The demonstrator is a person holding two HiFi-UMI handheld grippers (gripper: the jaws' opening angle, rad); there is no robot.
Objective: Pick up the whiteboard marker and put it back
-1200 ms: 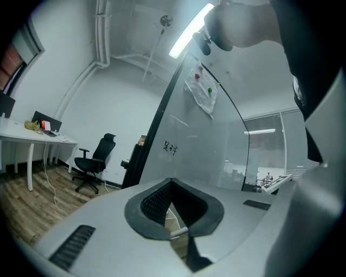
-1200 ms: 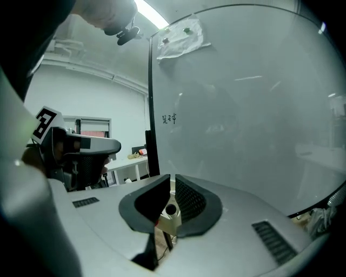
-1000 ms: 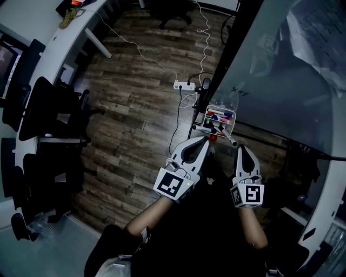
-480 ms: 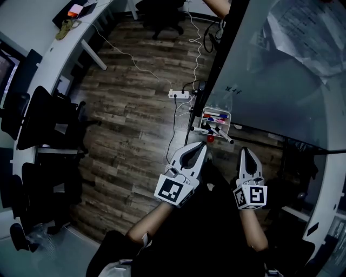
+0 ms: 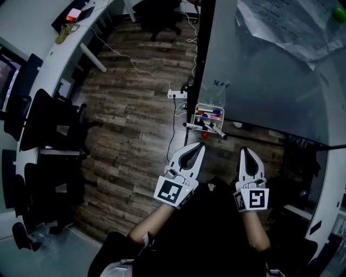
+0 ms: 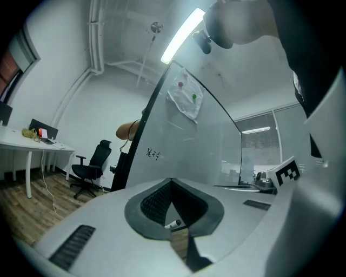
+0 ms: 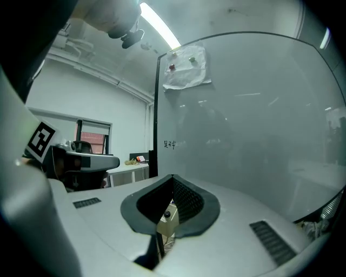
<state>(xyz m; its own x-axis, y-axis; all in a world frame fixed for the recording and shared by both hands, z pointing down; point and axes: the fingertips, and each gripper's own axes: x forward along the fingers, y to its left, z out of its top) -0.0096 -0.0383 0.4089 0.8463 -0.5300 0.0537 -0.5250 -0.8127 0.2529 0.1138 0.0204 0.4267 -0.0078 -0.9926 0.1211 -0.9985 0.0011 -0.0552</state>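
Note:
A small white marker tray (image 5: 209, 114) hangs at the foot of the whiteboard (image 5: 270, 70), with red, blue and black markers in it. Two black-capped whiteboard markers (image 5: 198, 126) lie across its front edge. My left gripper (image 5: 201, 145) points at the tray from just below it, jaws shut and empty. The right gripper (image 5: 244, 149) is beside it, also shut with nothing held. In the left gripper view the jaw tips (image 6: 172, 181) meet, and a marker (image 6: 174, 223) shows through the gap behind them. In the right gripper view the tips (image 7: 173, 176) meet in front of the whiteboard (image 7: 248, 124).
A power strip (image 5: 177, 95) and cables lie on the wooden floor by the board's black frame. Black office chairs (image 5: 48, 124) stand along a curved white desk (image 5: 48, 59) at the left. A paper sheet (image 5: 286, 24) and a green magnet (image 5: 339, 14) are on the board.
Both grippers have drawn back slightly from the tray and stayed shut. The head view has shifted, showing more of the whiteboard.

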